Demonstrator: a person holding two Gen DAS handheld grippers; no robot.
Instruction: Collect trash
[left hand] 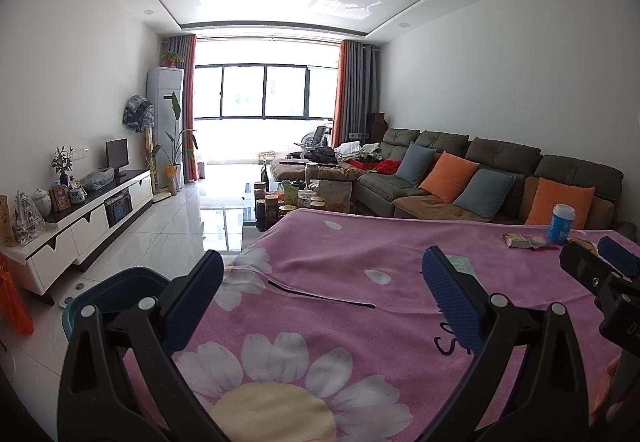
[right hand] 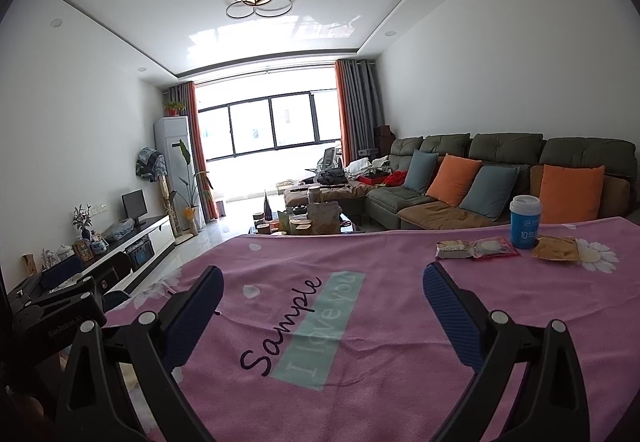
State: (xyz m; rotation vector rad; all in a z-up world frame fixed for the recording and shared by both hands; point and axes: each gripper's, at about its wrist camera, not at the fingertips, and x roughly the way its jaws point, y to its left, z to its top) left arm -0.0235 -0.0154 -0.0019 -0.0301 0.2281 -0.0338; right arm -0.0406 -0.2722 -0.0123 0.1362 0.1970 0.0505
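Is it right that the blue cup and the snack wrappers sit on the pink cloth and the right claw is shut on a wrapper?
Not quite: the right claw is open and empty, per the right wrist view. The blue cup and snack wrappers do sit on the pink cloth.

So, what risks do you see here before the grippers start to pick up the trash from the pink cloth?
1. The blue cup stands upright right behind the wrappers; a reach for them might knock it over.
2. The wrappers lie flat on the loose pink cloth, so the open right gripper could pinch fabric along with them.
3. The blue bin sits low beside the table, by the open left gripper; a drop from here may miss it.
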